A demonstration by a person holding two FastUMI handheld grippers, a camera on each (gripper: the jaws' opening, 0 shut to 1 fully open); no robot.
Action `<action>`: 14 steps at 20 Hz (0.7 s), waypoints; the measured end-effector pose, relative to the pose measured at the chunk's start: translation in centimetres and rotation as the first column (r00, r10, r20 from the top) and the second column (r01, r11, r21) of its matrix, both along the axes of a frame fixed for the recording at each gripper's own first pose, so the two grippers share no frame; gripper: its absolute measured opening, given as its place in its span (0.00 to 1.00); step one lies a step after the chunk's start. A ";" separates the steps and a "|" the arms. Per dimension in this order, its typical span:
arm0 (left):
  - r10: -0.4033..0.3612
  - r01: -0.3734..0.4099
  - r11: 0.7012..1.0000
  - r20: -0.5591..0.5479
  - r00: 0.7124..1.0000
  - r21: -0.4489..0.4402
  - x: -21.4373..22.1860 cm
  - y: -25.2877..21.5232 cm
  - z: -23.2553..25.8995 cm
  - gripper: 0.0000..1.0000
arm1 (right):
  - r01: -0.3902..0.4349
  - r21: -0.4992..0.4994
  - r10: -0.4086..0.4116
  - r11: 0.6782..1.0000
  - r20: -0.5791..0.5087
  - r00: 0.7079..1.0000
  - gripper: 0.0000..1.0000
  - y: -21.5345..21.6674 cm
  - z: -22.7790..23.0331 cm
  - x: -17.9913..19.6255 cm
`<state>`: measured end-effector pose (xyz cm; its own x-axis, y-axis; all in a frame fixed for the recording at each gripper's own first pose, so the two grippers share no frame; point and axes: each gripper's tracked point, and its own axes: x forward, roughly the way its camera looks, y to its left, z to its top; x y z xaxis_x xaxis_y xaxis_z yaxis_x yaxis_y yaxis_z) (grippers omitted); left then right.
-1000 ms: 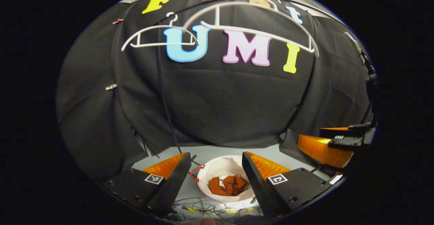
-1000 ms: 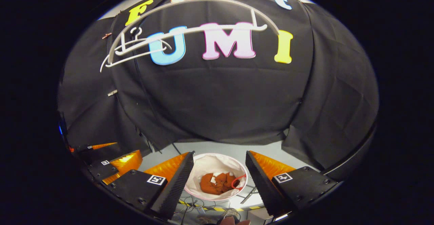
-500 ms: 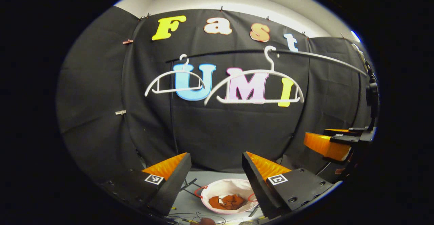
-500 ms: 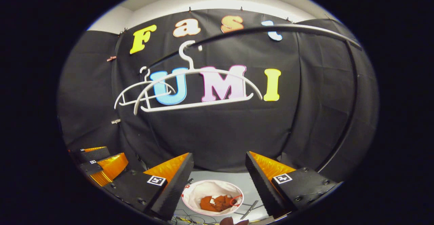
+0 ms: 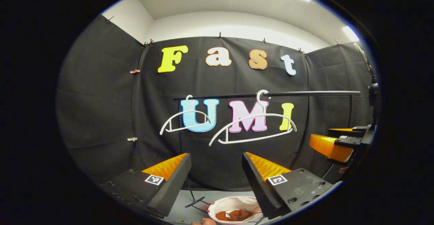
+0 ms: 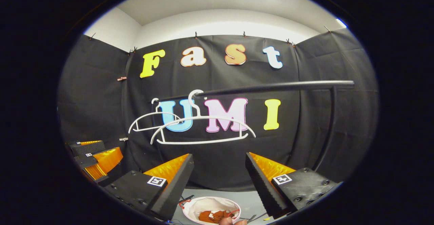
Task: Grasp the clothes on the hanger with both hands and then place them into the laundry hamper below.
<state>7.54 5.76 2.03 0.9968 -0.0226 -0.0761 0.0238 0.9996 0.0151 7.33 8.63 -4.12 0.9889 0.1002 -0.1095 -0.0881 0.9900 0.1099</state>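
Left gripper view: clothes [image 5: 235,214] sit in the hamper [image 5: 222,205] at 6 o'clock under the left claw [image 5: 216,181], wide open, empty. Right claw [image 6: 219,181] same, gaping, holding nothing.

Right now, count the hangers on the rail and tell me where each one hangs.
2. A smaller white hanger hangs at the rail's left end; a larger white hanger hangs right of it, nearer the middle. Both are bare.

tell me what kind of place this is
Probably a staged recording booth for a laundry task: black cloth walls, a black metal clothes rail with bare white plastic hangers, and a white fabric hamper holding rust-orange clothes.
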 end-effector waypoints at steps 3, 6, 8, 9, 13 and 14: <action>0.011 -0.011 1.000 0.025 1.000 0.007 -1.3 -1.9 1.4 0.92 | -0.019 -0.002 0.019 1.000 0.051 0.998 0.98 -0.9 2.3 -0.7; 0.023 -0.022 1.000 0.051 0.998 -0.004 -2.3 -3.0 2.4 0.92 | -0.031 -0.011 0.032 0.999 0.088 0.996 0.98 -2.0 3.8 -1.3; 0.029 -0.029 1.000 0.066 0.997 0.006 -2.9 -3.4 3.1 0.92 | -0.038 -0.003 0.038 0.999 0.102 0.994 0.98 -2.5 4.5 -1.6; 0.030 -0.031 0.999 0.066 0.997 0.015 -3.2 -3.7 3.2 0.92 | -0.037 -0.003 0.037 0.999 0.107 0.994 0.93 -2.9 4.7 -1.8; 0.026 -0.028 0.999 0.065 0.998 0.020 -3.5 -4.5 3.3 0.92 | -0.029 -0.008 0.030 1.000 0.121 0.992 0.98 -3.9 5.3 -1.9; 0.025 -0.027 0.999 0.065 0.998 0.022 -3.4 -4.6 3.5 0.92 | -0.031 -0.009 0.032 0.999 0.121 0.992 0.98 -3.9 5.3 -2.0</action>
